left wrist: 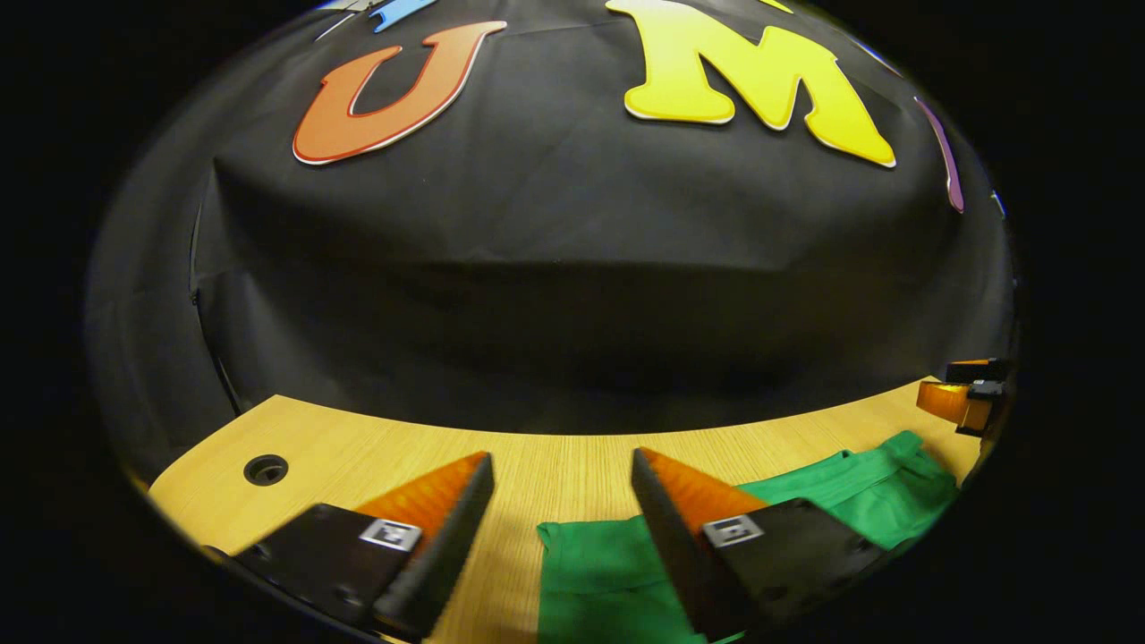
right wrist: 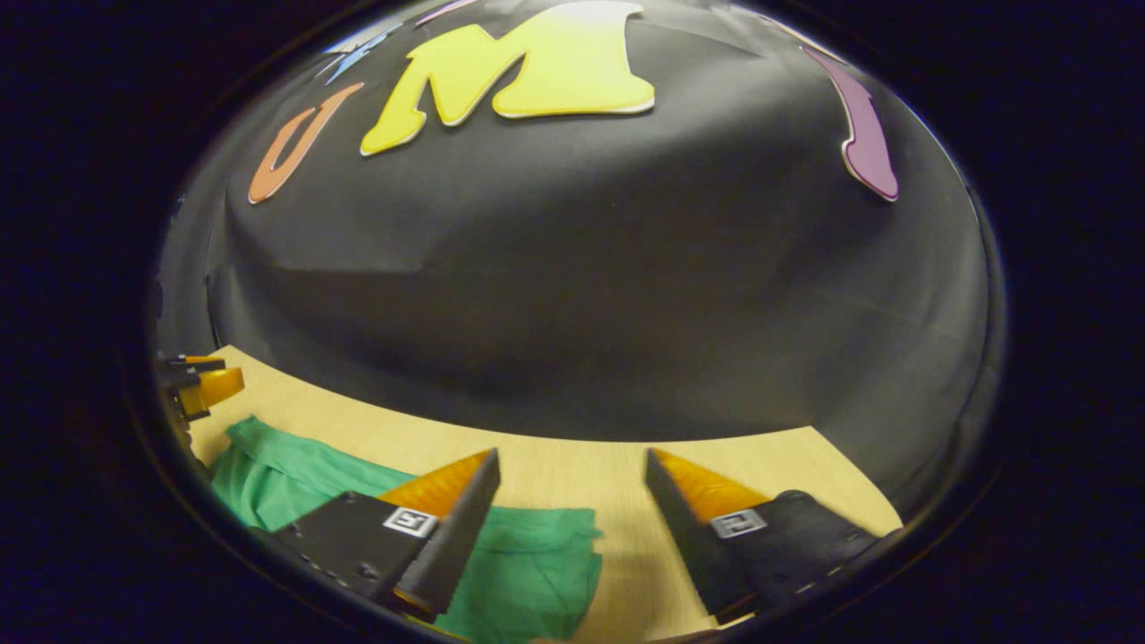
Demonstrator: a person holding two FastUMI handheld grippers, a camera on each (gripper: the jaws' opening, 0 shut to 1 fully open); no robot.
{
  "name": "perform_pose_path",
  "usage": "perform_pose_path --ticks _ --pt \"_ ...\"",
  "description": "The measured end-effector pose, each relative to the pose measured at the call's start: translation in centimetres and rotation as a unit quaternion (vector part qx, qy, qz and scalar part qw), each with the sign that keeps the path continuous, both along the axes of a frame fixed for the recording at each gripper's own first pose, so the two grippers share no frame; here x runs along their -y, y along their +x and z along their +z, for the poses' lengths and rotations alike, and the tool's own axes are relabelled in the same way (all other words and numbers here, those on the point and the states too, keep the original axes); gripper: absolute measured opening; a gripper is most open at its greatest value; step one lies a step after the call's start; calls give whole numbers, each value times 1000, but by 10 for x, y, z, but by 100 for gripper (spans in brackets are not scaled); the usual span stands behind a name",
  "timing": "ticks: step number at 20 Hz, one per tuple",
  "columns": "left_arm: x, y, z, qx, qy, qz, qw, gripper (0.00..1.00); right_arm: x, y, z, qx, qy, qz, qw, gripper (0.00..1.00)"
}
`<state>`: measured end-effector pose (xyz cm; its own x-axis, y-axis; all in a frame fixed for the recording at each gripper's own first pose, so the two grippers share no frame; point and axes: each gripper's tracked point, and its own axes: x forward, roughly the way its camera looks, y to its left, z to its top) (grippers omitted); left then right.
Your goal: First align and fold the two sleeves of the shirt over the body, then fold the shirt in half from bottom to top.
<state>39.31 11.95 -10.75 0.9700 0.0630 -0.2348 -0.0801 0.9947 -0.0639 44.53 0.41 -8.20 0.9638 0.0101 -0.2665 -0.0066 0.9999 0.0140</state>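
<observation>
Where the black cloth wall (left wrist: 555, 268) drops to the back edge, a pale wood-grain bench (left wrist: 555, 465) begins. Round cable hole (left wrist: 266, 469) near its far left corner in the left gripper view.

Green shirt (left wrist: 608, 572) lies flat on the bench, rumpled.

Left gripper view: left tongs (left wrist: 562, 472) apart, nothing between the fingers. Both hang above the bench, pointing toward the wall. One shirt edge sits in the gap between the fingers; the rest of the cloth runs under the right-hand finger and off toward the right edge of the view. Left-hand finger is over bare wood. Whether the fingers touch cloth, cannot tell. The other tongs show far right, just beyond the shirt's far end.

Right gripper view: right tongs (right wrist: 572, 467) apart as well, holding nothing, aimed at the wall. Shirt (right wrist: 528, 563) lies under the left-hand finger, its edge ending in the gap; right-hand finger is over bare wood (right wrist: 572, 483). The other tongs show at far left, past the shirt's other end.
</observation>
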Motion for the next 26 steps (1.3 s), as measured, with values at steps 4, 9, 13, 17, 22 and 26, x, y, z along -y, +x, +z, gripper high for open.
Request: perform_pose_path --ticks 4,9,13,17,22,26 --pt "10 -30 11 -12 -24 -5 1000 100 7 -19 33 17 2 -12 1000 96" --pt "22 -100 38 -9 -44 -11 999 100 -2 -89 89 52 -12 2 999 96" --pt "23 -178 82 16 -44 -3 999 100 -10 -149 106 41 12 25 999 96" --pt "29 -259 124 47 -26 12 998 100 -9 -209 135 73 -1 42 996 95" --pt "45 -362 156 78 33 25 996 100 -2 -330 153 116 15 64 991 95" --pt "82 -436 167 92 31 5 995 100 23 -433 156 135 22 63 989 95"
